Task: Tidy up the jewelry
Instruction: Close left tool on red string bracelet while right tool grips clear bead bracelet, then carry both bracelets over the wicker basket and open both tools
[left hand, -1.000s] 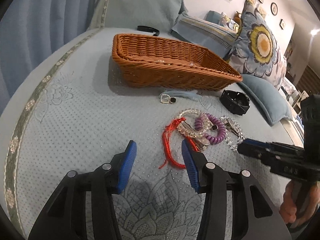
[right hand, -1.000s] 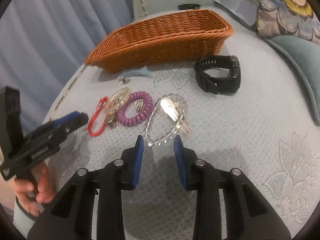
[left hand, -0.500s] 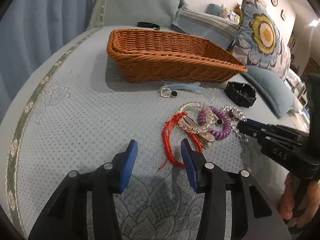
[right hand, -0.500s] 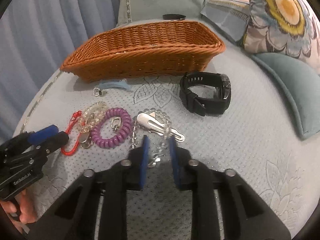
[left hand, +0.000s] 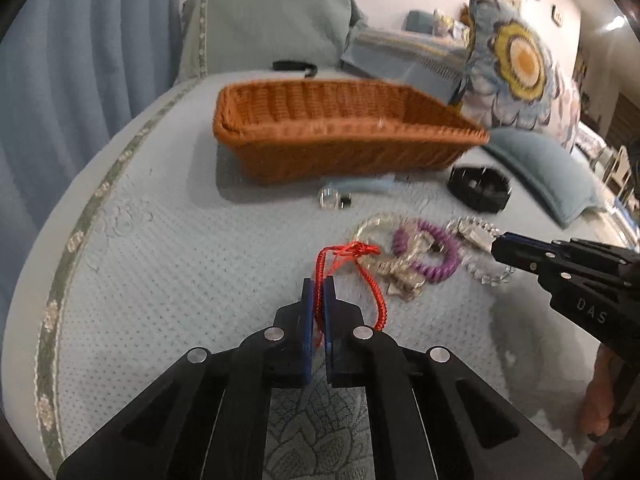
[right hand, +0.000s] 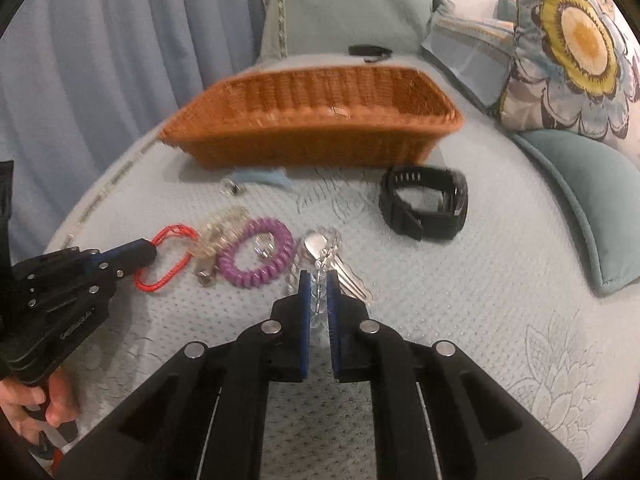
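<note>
The red cord bracelet (left hand: 372,280) lies on the bed (left hand: 160,264), in the middle near the front edge, and the left gripper (left hand: 319,292) is pinched tight on one side of its loop. Right beside it sit a clear bead bracelet (left hand: 372,226) and a purple coil bracelet (right hand: 256,253), touching each other. Next to the purple one is a clear bead chain (right hand: 320,280) with a silver clip (right hand: 316,245), and the right gripper (right hand: 319,284) is squeezed shut on that chain. A black watch (right hand: 424,208) lies a bit farther back on the right. Behind all of it stands a brown woven basket (right hand: 312,136), with a small clear ring (left hand: 330,199) and a light blue strap (right hand: 260,176) just in front of it. A flower pillow (right hand: 576,48) leans at the back right corner.
</note>
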### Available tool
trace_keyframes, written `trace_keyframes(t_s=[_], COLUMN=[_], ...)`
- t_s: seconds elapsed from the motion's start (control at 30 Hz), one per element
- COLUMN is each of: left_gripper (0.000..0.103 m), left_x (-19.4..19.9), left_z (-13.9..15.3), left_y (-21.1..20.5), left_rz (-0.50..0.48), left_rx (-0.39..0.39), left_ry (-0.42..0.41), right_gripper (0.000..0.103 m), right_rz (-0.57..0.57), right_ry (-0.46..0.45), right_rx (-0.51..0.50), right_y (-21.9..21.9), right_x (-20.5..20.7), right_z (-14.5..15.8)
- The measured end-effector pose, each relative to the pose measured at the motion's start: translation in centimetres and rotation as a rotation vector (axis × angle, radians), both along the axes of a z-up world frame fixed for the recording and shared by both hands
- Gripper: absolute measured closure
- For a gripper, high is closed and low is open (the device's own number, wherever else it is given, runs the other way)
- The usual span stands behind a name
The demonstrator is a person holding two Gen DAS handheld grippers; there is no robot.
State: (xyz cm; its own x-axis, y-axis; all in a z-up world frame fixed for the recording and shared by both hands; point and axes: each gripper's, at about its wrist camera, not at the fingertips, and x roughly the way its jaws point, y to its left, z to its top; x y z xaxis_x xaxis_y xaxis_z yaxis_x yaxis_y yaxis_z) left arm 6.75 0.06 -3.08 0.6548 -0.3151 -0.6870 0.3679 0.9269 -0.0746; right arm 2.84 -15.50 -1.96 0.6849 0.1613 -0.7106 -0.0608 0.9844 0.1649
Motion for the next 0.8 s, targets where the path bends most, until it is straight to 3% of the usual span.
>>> trace_keyframes(t_s=[0.17, 0.3, 0.8], left_gripper=[0.101, 0.101, 0.101], left_x=[-1.1, -1.3, -1.5], left_z=[2.5, 3.2, 3.8], left_y=[1.2, 1.5, 1.9], left_rz=[-0.016, -0.005, -0.001], left_rx=[-0.087, -0.104, -0.145], left_ry=[-0.072, -0.092, -0.119], right_gripper=[0.097, 0.097, 0.097], right_rz=[0.034, 0.056, 0.037], right_ry=[-0.097, -0.155, -0.188], right_rx=[0.056, 0.109, 0.101], right_y=[-0.7, -1.4, -1.6], right_x=[-1.3, -2.0, -2.2], right_z=[2.6, 3.9, 5.1])
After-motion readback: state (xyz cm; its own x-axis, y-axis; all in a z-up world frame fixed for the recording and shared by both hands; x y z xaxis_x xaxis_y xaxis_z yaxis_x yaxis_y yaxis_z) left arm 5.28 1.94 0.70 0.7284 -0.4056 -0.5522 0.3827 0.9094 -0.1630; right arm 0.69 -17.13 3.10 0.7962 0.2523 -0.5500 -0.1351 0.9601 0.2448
